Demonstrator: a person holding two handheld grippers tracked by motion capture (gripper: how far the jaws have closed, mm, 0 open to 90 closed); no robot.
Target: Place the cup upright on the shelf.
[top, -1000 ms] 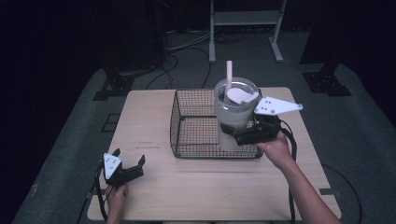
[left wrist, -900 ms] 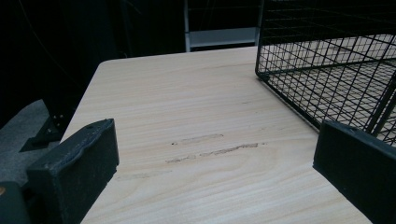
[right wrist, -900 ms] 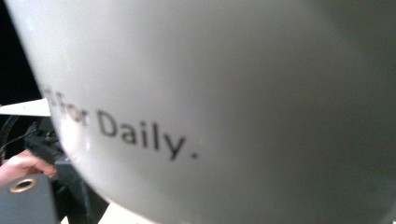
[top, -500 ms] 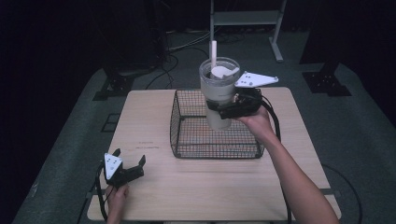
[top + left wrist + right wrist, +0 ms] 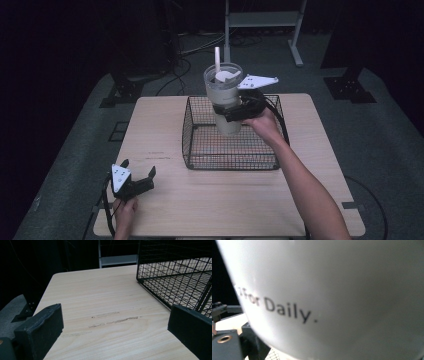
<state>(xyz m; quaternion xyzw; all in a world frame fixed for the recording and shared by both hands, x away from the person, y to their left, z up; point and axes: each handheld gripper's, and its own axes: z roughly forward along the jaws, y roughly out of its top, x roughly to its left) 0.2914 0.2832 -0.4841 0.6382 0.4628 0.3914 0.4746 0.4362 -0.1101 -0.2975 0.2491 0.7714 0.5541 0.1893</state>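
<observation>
Jaws of my right gripper [image 5: 231, 111] clamp the white tumbler [image 5: 224, 100] at mid-body, holding it upright with its straw [image 5: 217, 59] above the black wire basket [image 5: 200, 150]. My left gripper [image 5: 136, 180] rests spread wide and empty on the wooden table [image 5: 105, 302], near the basket's front left corner.

The rectangular table [image 5: 165, 120] has a pale wood-grain top with a smooth, matt finish, marked by a few darker scuffed streaks [image 5: 113, 320] where the surface looks rubbed rough. The black wire-mesh basket [image 5: 200, 150] is thin metal rod with a dull dark coating. The tall off-white tumbler [image 5: 226, 102] looks like smooth plastic or coated metal with a satin sheen, printed with dark lettering [image 5: 279, 307]; its lid [image 5: 223, 76] is clear, glossy plastic, and a white straw [image 5: 217, 55] stands in it. The left gripper [image 5: 115, 327] has matt black, finely textured jaw pads.
</observation>
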